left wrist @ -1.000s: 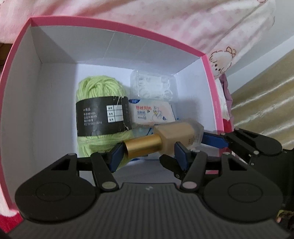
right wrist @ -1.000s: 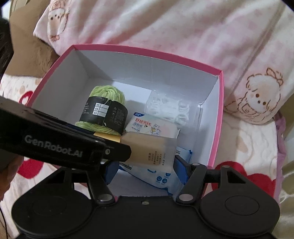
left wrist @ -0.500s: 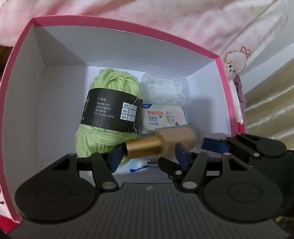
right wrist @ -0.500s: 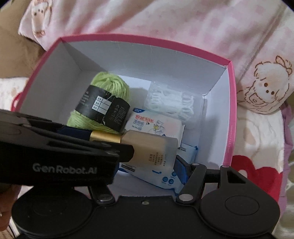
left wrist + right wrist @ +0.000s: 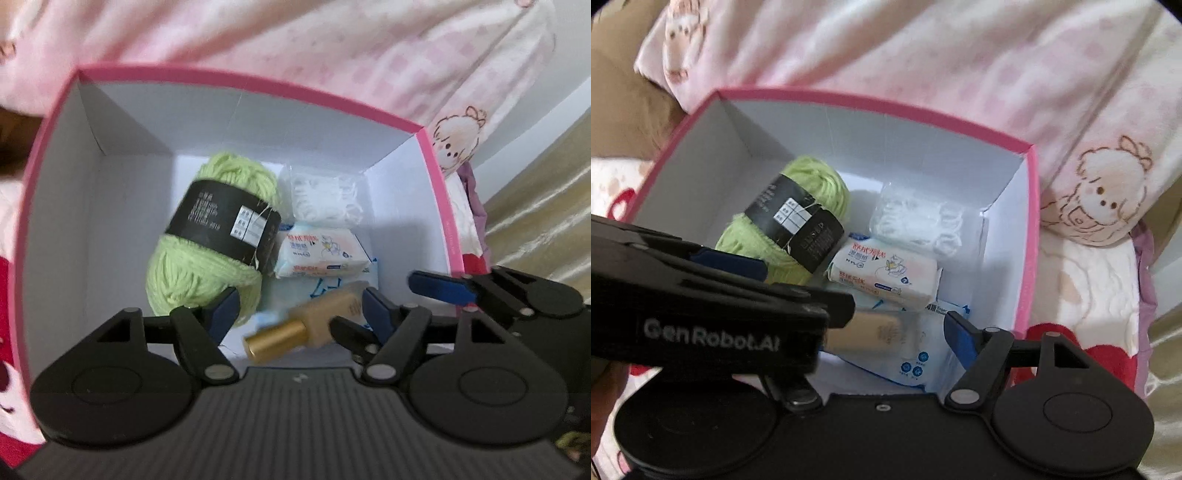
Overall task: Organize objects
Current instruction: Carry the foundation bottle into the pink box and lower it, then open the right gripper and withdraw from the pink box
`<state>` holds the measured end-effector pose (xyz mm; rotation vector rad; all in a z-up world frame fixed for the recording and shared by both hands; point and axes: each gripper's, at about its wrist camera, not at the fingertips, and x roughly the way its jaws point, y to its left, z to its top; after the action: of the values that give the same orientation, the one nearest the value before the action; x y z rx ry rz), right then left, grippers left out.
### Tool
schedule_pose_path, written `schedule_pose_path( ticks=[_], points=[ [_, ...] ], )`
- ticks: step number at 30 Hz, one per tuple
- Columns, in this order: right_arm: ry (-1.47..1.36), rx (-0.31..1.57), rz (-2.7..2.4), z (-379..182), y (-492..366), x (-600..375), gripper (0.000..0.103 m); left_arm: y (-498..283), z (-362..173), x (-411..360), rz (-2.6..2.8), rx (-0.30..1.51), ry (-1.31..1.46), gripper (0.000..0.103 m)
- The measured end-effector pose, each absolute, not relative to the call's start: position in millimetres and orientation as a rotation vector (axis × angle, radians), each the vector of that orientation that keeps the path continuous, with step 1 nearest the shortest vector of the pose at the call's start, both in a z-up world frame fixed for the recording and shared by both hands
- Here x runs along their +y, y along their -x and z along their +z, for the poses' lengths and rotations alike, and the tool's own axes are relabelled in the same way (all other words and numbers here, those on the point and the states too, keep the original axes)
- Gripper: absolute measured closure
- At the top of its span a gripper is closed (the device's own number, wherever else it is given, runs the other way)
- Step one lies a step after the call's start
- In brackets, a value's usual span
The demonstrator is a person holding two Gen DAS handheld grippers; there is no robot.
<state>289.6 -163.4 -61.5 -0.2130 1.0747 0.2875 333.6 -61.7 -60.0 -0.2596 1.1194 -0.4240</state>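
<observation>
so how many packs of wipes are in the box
2: a white pack beside the yarn, and a blue pack under it, nearer the camera, partly covered by the bottle. More may be hidden.

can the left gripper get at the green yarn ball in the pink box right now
Probably yes. The green yarn ball lies uncovered just beyond the left gripper, whose jaws are opening with the gold-capped bottle loose between them; that bottle must drop clear first.
</observation>
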Motion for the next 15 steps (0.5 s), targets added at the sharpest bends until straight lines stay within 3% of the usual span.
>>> schedule_pose_path(
  ticks=[15],
  points=[
    [0.147, 0.948, 0.42, 39, -196, -176, 0.026, -254, 43, -41, -0.466, 1.035, 0.13, 0.029]
  ],
)
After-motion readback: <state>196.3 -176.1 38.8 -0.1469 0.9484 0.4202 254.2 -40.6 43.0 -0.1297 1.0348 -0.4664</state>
